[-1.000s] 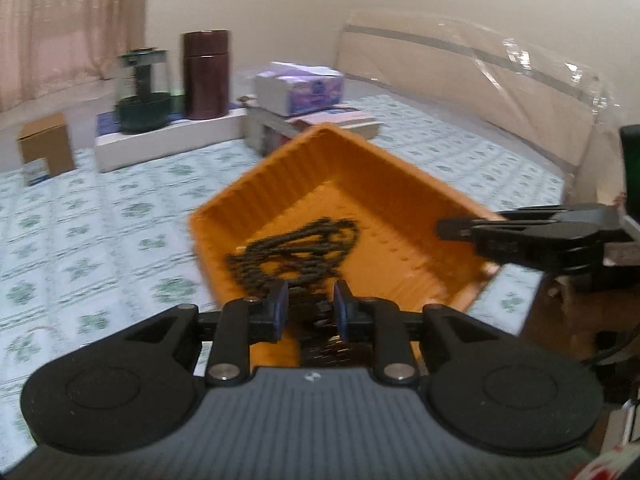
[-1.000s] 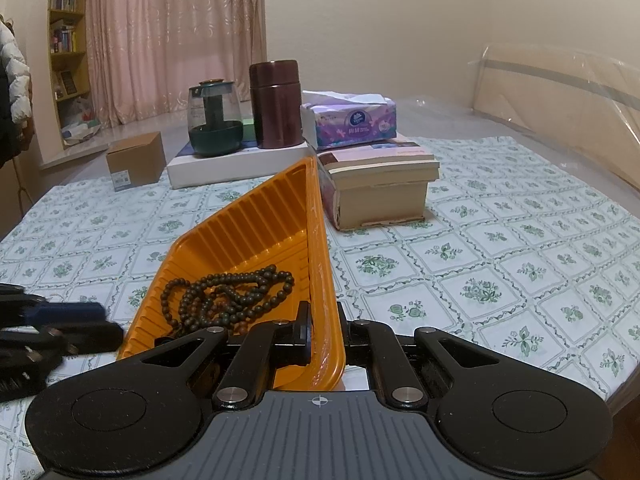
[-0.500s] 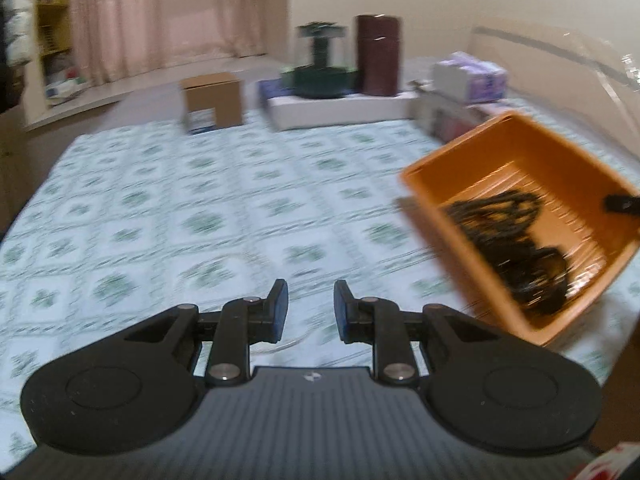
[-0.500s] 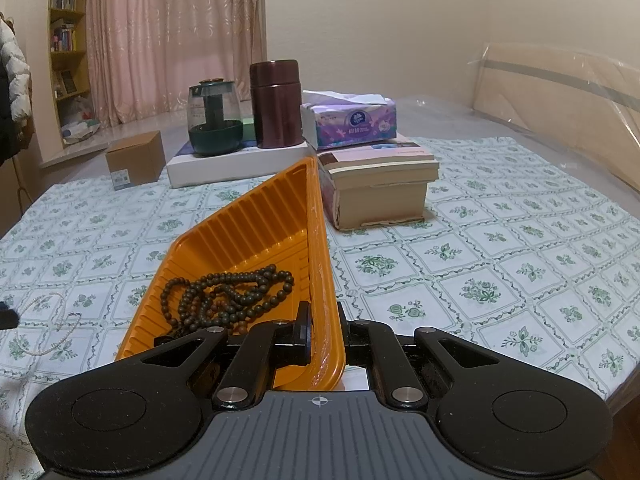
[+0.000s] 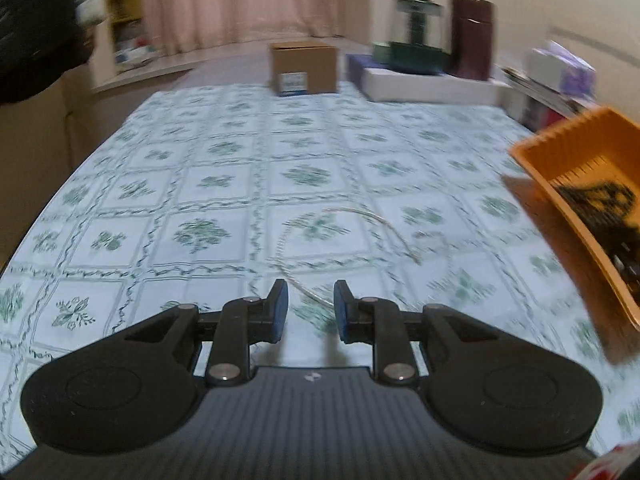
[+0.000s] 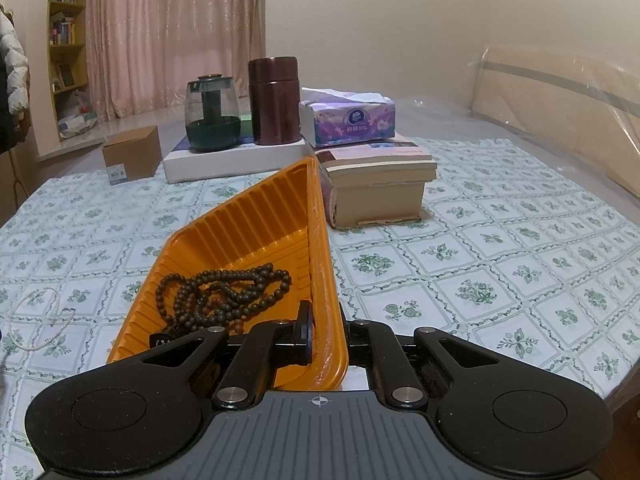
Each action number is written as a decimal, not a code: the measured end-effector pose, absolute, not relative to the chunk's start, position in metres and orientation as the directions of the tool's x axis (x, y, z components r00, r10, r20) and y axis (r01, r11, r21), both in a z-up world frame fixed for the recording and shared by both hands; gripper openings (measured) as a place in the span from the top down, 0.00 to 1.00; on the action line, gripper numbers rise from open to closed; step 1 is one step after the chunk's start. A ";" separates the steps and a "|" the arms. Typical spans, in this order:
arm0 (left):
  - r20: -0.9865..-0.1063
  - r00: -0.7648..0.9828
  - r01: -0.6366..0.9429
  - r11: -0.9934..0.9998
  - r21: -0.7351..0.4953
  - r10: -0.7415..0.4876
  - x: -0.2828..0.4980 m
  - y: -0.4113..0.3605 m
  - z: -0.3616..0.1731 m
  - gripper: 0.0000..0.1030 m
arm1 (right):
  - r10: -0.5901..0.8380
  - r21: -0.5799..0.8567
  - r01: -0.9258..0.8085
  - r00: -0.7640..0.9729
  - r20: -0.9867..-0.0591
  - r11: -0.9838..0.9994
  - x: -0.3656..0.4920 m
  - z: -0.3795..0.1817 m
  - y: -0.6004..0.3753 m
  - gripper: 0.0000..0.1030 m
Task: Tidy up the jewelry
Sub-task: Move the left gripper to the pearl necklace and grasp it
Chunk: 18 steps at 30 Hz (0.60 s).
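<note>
Right tool: clamped on the near wall of the orange tray, one finger inside, the other outside. Inside the tray, just ahead of the inner finger, a heap of dark bead strands. Tray tilted, far corner up, near a stack of books with a purple tissue box on top. Further back, on a flat white box: a glass teapot and a maroon canister, side by side. To the left of those, a small cardboard box. At the far left edge of the green-patterned cloth, a pale pearl strand lying loose, well apart from the tray.

Left tool: fingers slightly apart, nothing between them, poised over the cloth. Just ahead of the tips, the pale strand in an open curve, flat on the cloth. Off to the right, the orange tray with the dark beads, blurred. Behind, same cardboard box, teapot and canister.
</note>
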<state>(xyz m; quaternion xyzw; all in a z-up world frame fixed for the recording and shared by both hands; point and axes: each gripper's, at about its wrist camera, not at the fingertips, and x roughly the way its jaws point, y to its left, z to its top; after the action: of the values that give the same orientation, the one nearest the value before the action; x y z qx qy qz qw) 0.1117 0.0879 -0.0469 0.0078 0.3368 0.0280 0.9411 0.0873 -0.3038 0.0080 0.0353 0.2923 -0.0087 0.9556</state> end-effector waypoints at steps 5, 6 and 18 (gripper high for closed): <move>-0.637 0.766 -0.119 0.993 -0.013 0.083 0.133 0.100 -0.056 0.79 | 0.000 0.058 0.040 0.827 -0.562 0.998 0.088 0.007 -0.304 0.93; -0.635 0.767 -0.120 0.993 -0.010 0.086 0.137 0.100 -0.057 0.79 | 0.000 0.060 0.041 0.827 -0.562 0.997 0.088 0.007 -0.304 0.93; -0.644 0.757 -0.097 0.993 0.062 0.114 0.154 0.097 -0.072 0.92 | -0.002 0.059 0.042 0.825 -0.565 0.997 0.090 0.006 -0.305 0.93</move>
<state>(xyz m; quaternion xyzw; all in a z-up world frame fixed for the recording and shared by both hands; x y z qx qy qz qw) 0.1537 0.0969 -0.0716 0.0124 0.3443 0.0563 0.9371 0.0901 -0.3050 0.0061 0.0343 0.2957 -0.0116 0.9546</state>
